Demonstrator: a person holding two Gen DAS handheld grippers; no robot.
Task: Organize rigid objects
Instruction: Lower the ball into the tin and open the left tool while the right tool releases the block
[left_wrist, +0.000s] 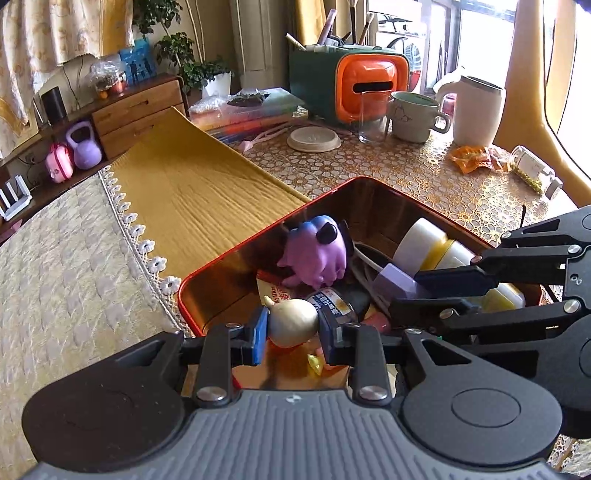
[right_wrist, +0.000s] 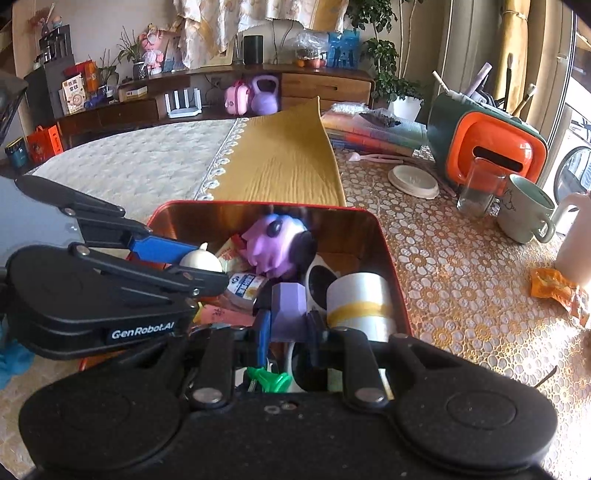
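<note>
Nearest, the left tongs (left_wrist: 292, 325) pinch a cream onion-shaped bulb (left_wrist: 291, 322) between blue pads, held just above the near end of the red tin (left_wrist: 236, 254). Beside them, the right tongs (right_wrist: 288, 325) pinch a lilac block (right_wrist: 288, 306), likewise poised over the tin's near end. Neither piece rests on the heap yet.

Inside the tin lies a crowded pile: a small labelled jar (left_wrist: 334, 301), a purple figure (left_wrist: 314, 251) toward the far wall, a roll of clear tape (right_wrist: 360, 302) with a yellow band against the right wall, a black-and-white piece (right_wrist: 319, 282) behind the block, and red and yellow packets beneath. Much of the sorting therefore appears done, judging by how full the tin is.

Beyond the tin, on the patterned tabletop (left_wrist: 406, 173), some things remain outside: an orange wrapper (left_wrist: 474, 157), a bottle (left_wrist: 532, 171) lying on its side, a white lid (left_wrist: 314, 138), a glass (left_wrist: 373, 118), a mug (left_wrist: 415, 116) and a white kettle (left_wrist: 478, 110). Whether any of these belongs in the tin cannot be told. What is left, at the least, is to set down the two held pieces.
</note>
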